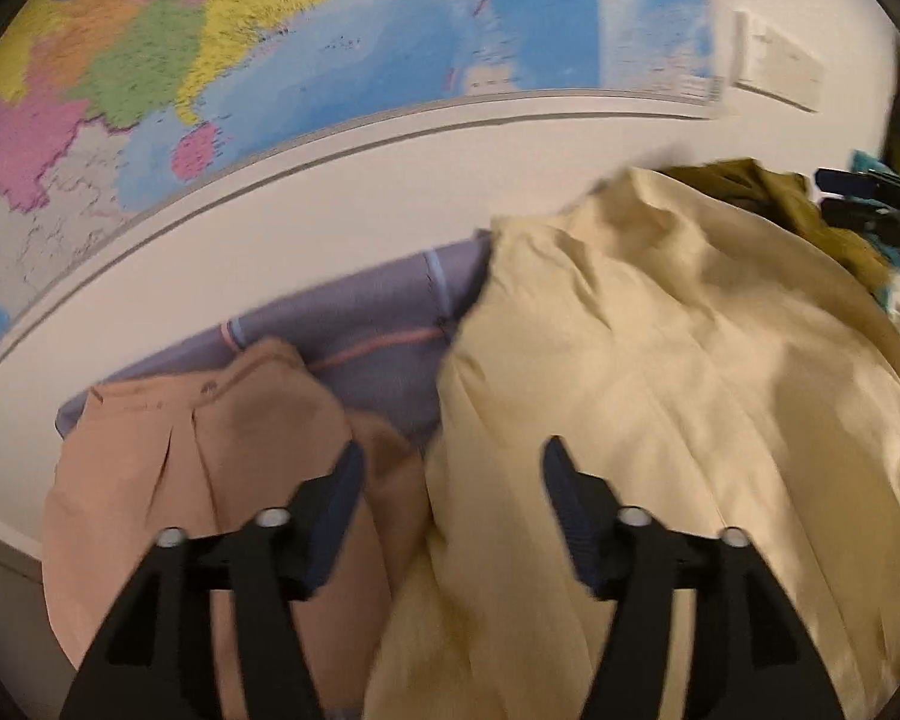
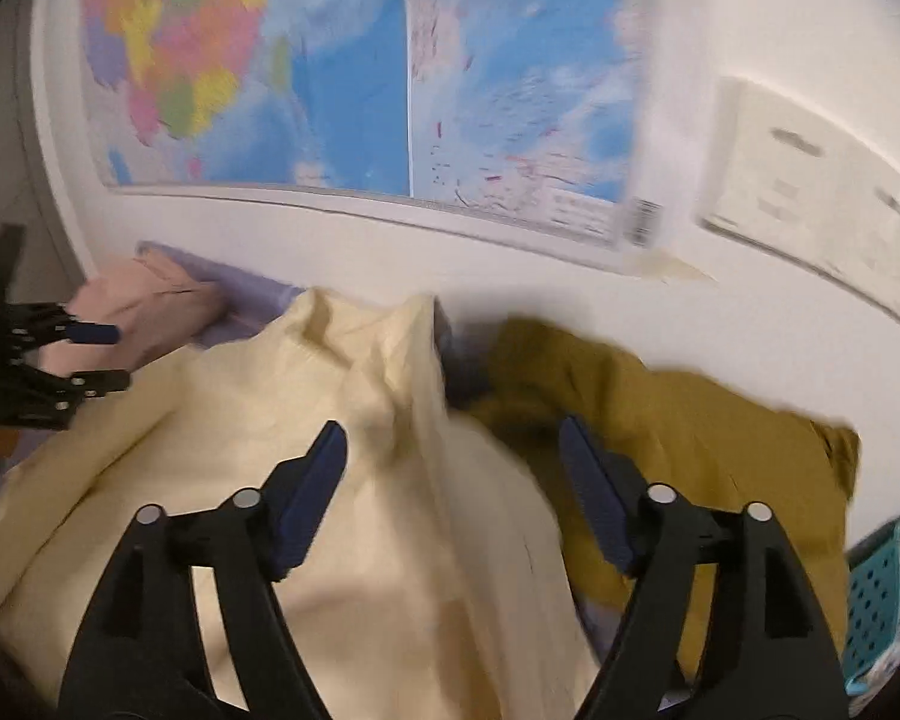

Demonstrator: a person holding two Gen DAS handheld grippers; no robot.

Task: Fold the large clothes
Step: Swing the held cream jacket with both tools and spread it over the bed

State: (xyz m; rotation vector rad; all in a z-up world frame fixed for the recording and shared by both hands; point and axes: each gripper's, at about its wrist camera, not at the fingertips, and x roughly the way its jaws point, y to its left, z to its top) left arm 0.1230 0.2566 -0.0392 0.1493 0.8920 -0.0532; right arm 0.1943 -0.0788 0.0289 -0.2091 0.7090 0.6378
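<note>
I see a pale yellow garment (image 1: 660, 372), peach trousers (image 1: 168, 480), a mustard garment (image 2: 678, 420), a lilac sheet (image 1: 378, 324) (pink and blue stripes), and a teal basket (image 2: 876, 588).

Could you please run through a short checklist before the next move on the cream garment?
1. Left hand-held gripper open, nothing between its pads: ok.
2. Right hand-held gripper open, no cloth pinched: ok.
3. Cream garment lying flat for a fold: not ok, it is bunched and creased.
4. Cream garment clear of the others: not ok, it lies against the pink garment and the mustard garment.
5. An edge or corner of the cream garment to grasp: cannot tell, both views are blurred.
</note>
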